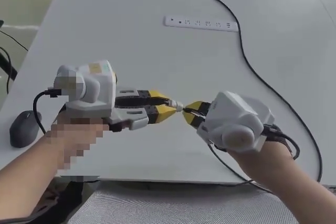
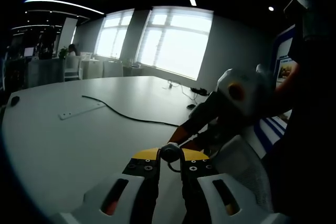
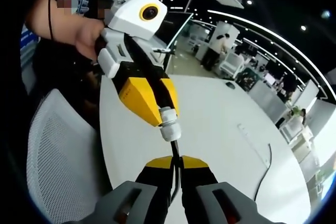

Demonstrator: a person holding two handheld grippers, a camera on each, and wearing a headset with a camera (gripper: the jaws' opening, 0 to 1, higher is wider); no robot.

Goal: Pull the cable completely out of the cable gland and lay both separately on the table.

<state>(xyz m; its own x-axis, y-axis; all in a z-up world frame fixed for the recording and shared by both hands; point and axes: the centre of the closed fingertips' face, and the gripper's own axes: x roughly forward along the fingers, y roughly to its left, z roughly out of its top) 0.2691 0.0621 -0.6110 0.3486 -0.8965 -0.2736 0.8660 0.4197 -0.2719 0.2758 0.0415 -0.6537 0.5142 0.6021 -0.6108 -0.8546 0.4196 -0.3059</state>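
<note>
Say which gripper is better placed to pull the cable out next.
Right. The right gripper is shut on the cable just past the gland, so it can draw back. The left gripper clamps the gland and should probably just hold steady.

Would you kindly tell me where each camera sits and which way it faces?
Head view: on the headset, looking down at the table; left hand and right hand show, holding left gripper and right gripper.
Left gripper view: on the left gripper, looking along its jaws across the table toward windows; the right hand shows.
Right gripper view: on the right gripper, looking along the cable to the cable gland in the left gripper; the left hand shows.
Shared: all show the power strip.
</note>
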